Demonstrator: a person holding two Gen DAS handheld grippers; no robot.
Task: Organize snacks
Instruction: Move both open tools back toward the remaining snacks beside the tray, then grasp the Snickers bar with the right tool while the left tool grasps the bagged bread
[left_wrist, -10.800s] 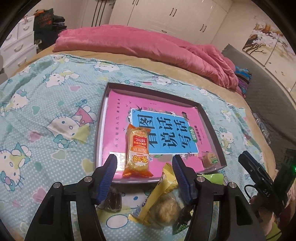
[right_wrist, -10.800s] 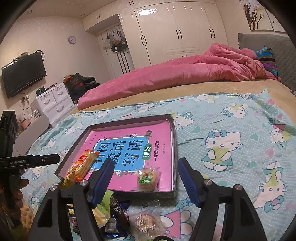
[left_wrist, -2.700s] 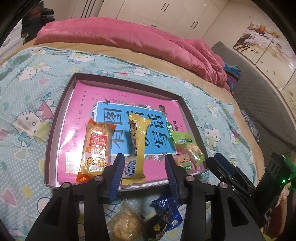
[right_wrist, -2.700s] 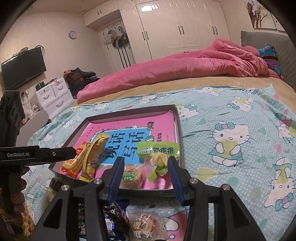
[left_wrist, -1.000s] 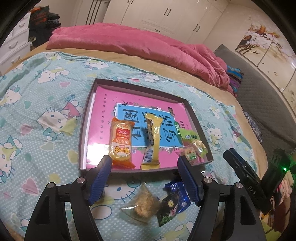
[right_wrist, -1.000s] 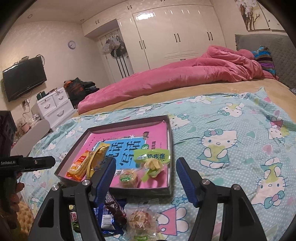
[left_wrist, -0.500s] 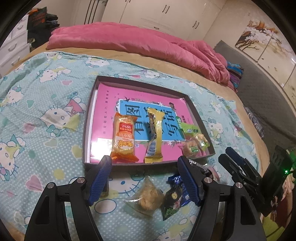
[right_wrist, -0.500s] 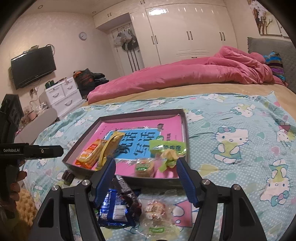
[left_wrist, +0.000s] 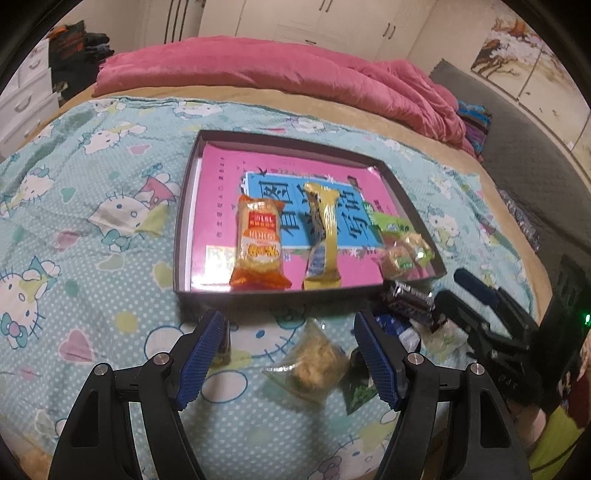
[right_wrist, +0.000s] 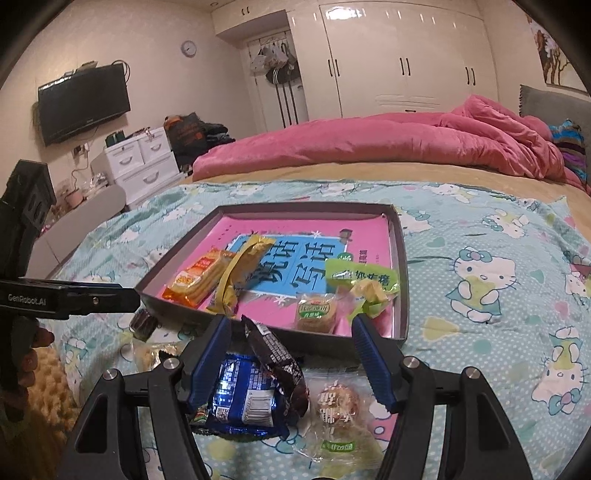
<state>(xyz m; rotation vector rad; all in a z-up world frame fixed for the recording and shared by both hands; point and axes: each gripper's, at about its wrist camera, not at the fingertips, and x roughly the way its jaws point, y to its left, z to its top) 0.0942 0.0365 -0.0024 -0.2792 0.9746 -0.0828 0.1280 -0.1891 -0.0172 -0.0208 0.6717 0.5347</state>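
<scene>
Four wrapped snacks are lying in the shallow dark rectangular tray; both jaws are being held wide open, empty. The clear-wrapped crumbly pastry, just before the tray, should be straddled squarely.

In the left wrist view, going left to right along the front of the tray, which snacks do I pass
orange snack pack → long yellow bar wrapper → small round cake with the green label → green candy wrapper, at the right wall of the tray
</scene>
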